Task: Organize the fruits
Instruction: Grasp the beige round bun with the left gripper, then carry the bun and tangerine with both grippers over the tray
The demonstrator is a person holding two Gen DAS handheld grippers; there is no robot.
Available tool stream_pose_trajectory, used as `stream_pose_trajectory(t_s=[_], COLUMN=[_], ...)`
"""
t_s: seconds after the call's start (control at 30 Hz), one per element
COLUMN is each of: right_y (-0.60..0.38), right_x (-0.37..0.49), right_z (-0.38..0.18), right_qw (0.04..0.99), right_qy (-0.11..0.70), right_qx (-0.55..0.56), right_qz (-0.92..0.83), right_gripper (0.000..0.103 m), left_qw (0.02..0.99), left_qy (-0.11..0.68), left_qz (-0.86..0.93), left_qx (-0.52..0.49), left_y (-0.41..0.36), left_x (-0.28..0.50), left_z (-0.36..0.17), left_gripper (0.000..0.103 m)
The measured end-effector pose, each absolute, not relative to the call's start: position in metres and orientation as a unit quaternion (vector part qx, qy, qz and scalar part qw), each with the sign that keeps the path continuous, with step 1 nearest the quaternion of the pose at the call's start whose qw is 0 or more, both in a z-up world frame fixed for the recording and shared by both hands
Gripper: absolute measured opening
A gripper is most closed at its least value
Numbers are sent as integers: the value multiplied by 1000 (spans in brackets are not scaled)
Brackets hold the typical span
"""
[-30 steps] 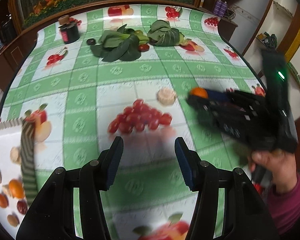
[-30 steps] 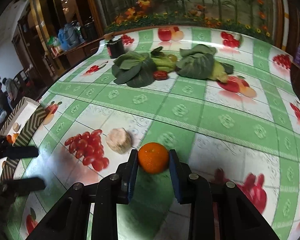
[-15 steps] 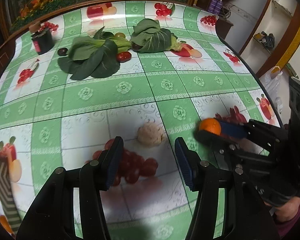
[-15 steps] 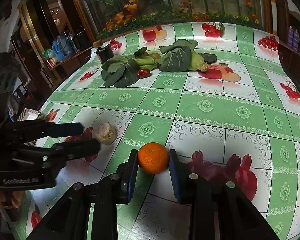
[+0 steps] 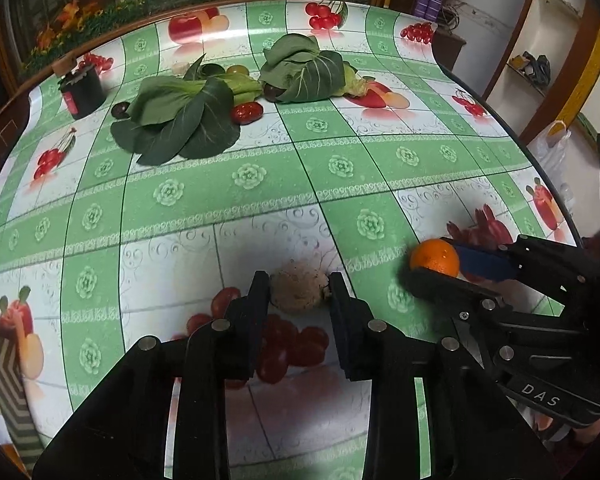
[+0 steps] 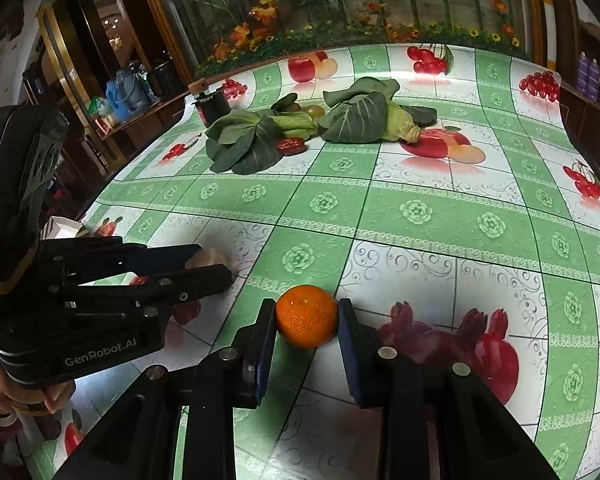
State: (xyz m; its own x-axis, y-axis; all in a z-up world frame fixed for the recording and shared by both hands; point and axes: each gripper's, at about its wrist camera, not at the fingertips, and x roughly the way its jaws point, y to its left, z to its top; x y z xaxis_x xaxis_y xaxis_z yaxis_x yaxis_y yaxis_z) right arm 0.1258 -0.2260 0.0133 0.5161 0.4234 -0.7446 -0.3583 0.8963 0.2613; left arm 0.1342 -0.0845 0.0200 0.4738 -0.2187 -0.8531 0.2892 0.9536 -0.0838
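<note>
My right gripper [image 6: 306, 322] is shut on an orange mandarin [image 6: 306, 321], held just above the fruit-print tablecloth; the mandarin also shows in the left wrist view [image 5: 435, 257]. My left gripper [image 5: 299, 292] has its fingers on both sides of a pale beige, rough round fruit [image 5: 298, 292] resting on the cloth. The fingers sit close against it; a firm grip is not certain. In the right wrist view the left gripper [image 6: 210, 266] hides most of that fruit [image 6: 206, 258].
Leafy greens [image 5: 180, 120], a cabbage-like bunch [image 5: 308, 70], a red date [image 5: 246, 112] and a dark fruit [image 5: 120, 109] lie at the far side. A black canister [image 5: 82, 90] stands far left. A patterned box [image 5: 8, 380] sits at the near left edge.
My left gripper moved forward to the beige fruit and narrowed around it. My right gripper kept hold of the mandarin, shifting little.
</note>
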Motion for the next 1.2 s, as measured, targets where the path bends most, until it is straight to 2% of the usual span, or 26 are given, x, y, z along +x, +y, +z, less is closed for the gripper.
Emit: stream_pose_trajectory(t_s=[0.47, 1.2], right_y=[-180, -104], right_x=[82, 19], right_z=[35, 36], right_qw=[875, 852], right_qy=[413, 417], right_qx=[16, 11], right_qz=[252, 317], right_gripper=[30, 30], left_qw=[873, 907], left_qy=[474, 419], left_qz=[-108, -17], left_qx=[45, 32], left_y=[-50, 37], left_x=[65, -26], left_z=[36, 61], left_gripper=[29, 29])
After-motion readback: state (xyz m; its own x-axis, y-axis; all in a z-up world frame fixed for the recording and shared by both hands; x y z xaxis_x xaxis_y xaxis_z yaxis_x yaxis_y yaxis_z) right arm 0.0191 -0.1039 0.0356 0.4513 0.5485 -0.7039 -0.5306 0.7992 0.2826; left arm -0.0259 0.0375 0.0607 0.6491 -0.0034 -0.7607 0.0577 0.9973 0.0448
